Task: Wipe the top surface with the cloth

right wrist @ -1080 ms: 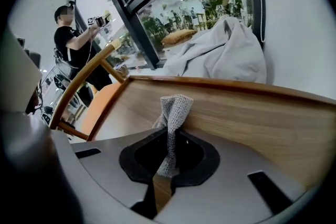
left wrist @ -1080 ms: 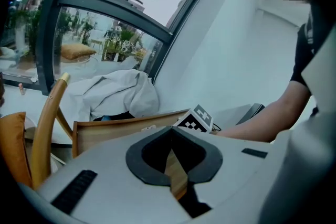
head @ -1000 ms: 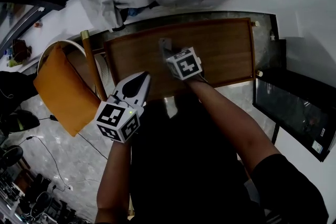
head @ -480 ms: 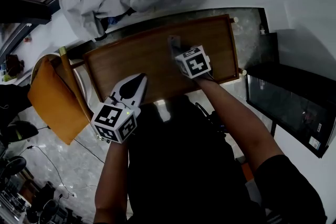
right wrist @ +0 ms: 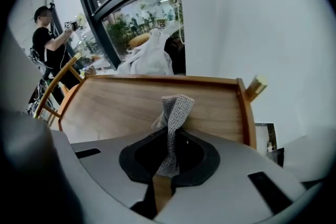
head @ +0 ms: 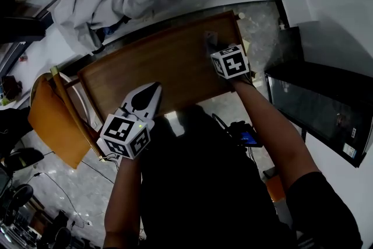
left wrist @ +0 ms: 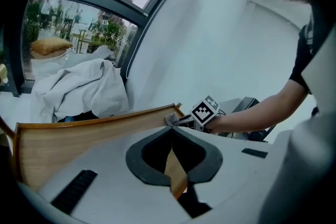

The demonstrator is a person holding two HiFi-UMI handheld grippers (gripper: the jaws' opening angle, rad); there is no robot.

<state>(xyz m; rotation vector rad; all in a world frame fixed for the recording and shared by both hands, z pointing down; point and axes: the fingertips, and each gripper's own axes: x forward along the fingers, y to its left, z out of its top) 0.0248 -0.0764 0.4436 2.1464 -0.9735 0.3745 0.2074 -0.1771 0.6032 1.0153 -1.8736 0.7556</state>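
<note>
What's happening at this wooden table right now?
A person is working with a handheld gripper in each hand. The right gripper is shut on a grey cloth and holds it at the right end of the wooden top, near the far corner. Whether the cloth is pressing on the wood can't be told. The left gripper is shut with nothing in it and hangs by the near edge of the top, away from the cloth.

Cloth mostly behind right gripper, black panel cropped
</note>
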